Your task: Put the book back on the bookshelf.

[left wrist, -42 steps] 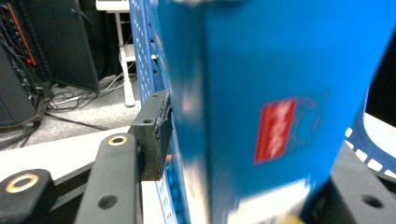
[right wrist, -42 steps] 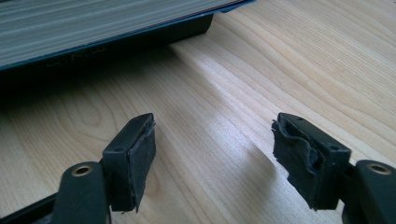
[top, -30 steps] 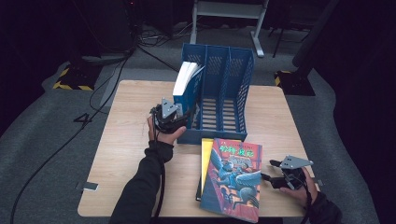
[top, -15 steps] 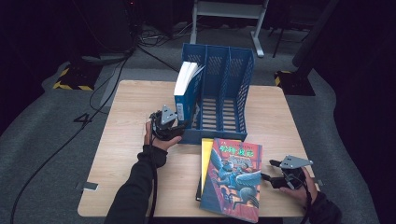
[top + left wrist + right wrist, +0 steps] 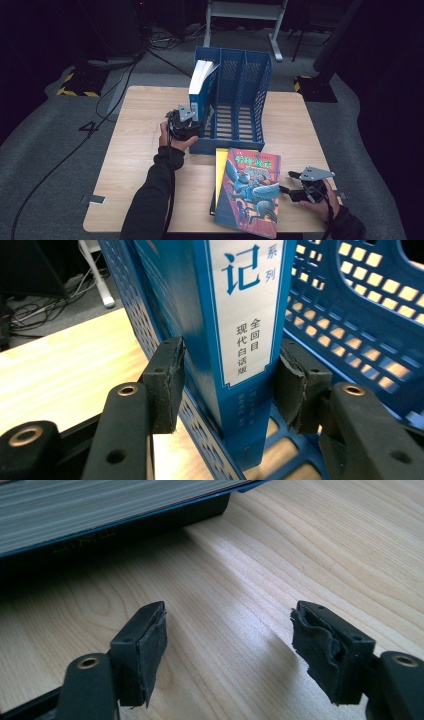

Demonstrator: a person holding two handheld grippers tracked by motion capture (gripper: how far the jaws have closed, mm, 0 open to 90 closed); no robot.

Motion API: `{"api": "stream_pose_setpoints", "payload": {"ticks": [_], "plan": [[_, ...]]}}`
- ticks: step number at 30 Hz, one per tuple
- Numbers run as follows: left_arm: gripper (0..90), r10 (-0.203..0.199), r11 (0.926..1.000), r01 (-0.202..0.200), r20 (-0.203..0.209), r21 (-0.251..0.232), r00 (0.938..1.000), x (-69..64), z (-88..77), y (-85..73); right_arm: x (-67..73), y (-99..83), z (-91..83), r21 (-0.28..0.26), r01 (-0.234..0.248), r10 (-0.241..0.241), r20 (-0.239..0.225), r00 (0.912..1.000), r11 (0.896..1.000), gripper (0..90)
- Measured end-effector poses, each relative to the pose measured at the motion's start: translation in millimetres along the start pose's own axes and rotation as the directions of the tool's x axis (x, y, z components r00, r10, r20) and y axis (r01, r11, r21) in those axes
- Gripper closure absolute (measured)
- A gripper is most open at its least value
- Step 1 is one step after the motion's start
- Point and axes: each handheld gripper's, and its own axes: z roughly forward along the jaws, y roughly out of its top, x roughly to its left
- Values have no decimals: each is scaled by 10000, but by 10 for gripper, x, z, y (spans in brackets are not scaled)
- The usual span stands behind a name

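A thick blue book (image 5: 199,92) with a white spine label (image 5: 247,305) stands in the left slot of the blue file rack (image 5: 250,85). My left gripper (image 5: 192,125) (image 5: 227,385) is at the rack's front left corner. Its jaws have just been closing and now clamp the book's lower spine. The left pad (image 5: 167,385) lies by the rack's left wall and the right pad (image 5: 292,385) touches the spine's other edge. My right gripper (image 5: 288,189) (image 5: 227,650) stands open low over the table, nothing between its pads, just right of a stack of books (image 5: 250,192) (image 5: 100,515).
The stack lies flat at the front of the wooden table (image 5: 135,165): a colourful illustrated cover on top, a yellow book (image 5: 220,165) under it. The rack's middle and right slots hold nothing. A desk frame (image 5: 245,15) and cables are on the floor beyond.
The left hand has shifted a little at the rack's front corner and its jaws have narrowed around the blue book's spine. The right hand and the stack have stayed put.
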Motion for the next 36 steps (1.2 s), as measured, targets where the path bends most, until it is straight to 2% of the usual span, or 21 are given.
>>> {"api": "stream_pose_setpoints", "payload": {"ticks": [4, 8, 12, 21, 25, 28, 31, 36], "plan": [[504, -140, 9999, 140, -222, 10, 9997, -5, 74, 41, -2, -3, -1, -4, -27, 27, -6, 10000, 10000, 300], [501, -209, 9998, 209, -312, 5, 9993, -15, 82, 41, 0, -3, -9, 30, 27, -27, 57, 10000, 10000, 300], [496, 34, 10000, -35, -219, -56, 9998, -27, 19, 0, -10, -12, -19, 34, -29, 29, 137, 9999, 10000, 300], [443, 584, 9983, -582, 253, -99, 9980, -73, -233, -86, -7, -12, -37, 146, -106, 103, 243, 9997, 9998, 302], [436, 779, 9969, -777, 319, -83, 9965, -96, -358, -108, -11, -13, -43, 184, -177, 172, 289, 9994, 9997, 303], [435, 978, 9948, -978, -8, -278, 9952, -130, -469, -147, -13, -12, -63, 155, -225, 221, 298, 9993, 9996, 303], [425, 1158, 9927, -1155, 86, -353, 9932, -151, -567, -184, -16, -3, -90, 56, -334, 333, 320, 9989, 9994, 304], [420, 1520, 9881, -1511, 314, -294, 9879, -203, -720, -257, 3, 11, -105, 99, -261, 257, 392, 9989, 9996, 305]]}}
